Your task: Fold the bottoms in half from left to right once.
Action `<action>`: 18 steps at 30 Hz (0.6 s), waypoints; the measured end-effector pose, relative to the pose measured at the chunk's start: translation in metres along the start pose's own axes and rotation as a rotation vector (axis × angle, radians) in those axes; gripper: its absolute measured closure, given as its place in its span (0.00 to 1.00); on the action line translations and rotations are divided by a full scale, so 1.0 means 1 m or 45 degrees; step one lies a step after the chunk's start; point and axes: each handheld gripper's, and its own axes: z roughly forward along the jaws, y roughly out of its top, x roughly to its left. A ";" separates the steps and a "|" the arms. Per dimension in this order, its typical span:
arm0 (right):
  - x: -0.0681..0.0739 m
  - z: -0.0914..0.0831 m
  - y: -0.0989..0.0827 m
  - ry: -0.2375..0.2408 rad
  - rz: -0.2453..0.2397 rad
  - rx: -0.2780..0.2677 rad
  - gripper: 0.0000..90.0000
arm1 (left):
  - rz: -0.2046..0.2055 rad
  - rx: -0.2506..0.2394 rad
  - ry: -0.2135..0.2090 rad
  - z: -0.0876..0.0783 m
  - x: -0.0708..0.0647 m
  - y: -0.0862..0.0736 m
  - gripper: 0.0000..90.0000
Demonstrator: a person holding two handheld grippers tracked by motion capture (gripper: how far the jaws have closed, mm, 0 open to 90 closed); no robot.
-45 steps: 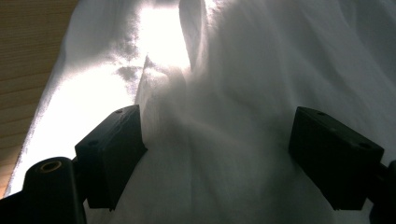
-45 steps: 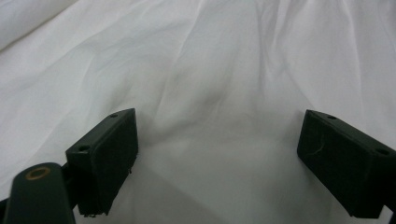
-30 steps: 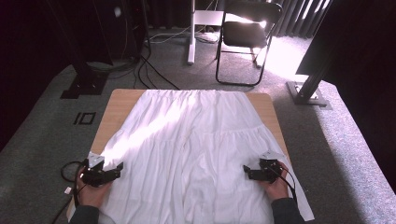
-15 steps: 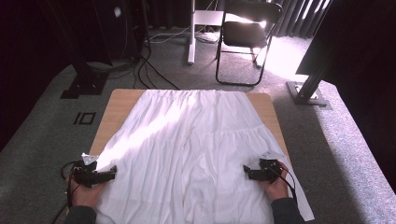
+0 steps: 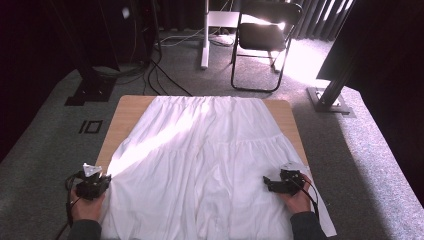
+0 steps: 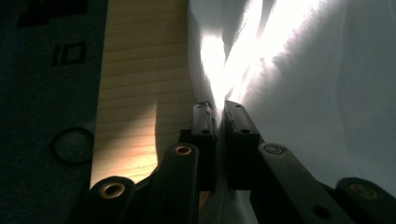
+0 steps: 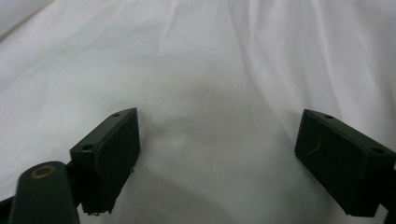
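Note:
A white garment [image 5: 210, 165], gathered at its far end, lies spread flat over a wooden table [image 5: 125, 107]. At its near left edge my left gripper [image 5: 100, 181] has just been closing its jaws. In the left gripper view it [image 6: 219, 109] stands shut with a fold of the white cloth [image 6: 303, 93] pinched between the pads. My right gripper [image 5: 267, 184] rests low over the near right part of the garment. Its jaws [image 7: 219, 140] stand wide open above smooth cloth [image 7: 210, 60], with nothing between them.
Bare wood [image 6: 140, 93] runs along the garment's left side, and grey carpet lies beyond the table edge. A black folding chair [image 5: 262, 40], a white post [image 5: 205, 35] and floor cables [image 5: 165, 70] stand behind the table. A dark stand base [image 5: 330, 95] sits at the right.
My left gripper has shifted a little to the left, to the garment's edge, and its jaws have closed on the cloth. The right hand has stayed where it was.

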 end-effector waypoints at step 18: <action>-0.022 -0.010 -0.007 -0.111 0.115 0.013 0.17 | -0.155 -0.045 0.385 -0.032 0.097 0.010 0.98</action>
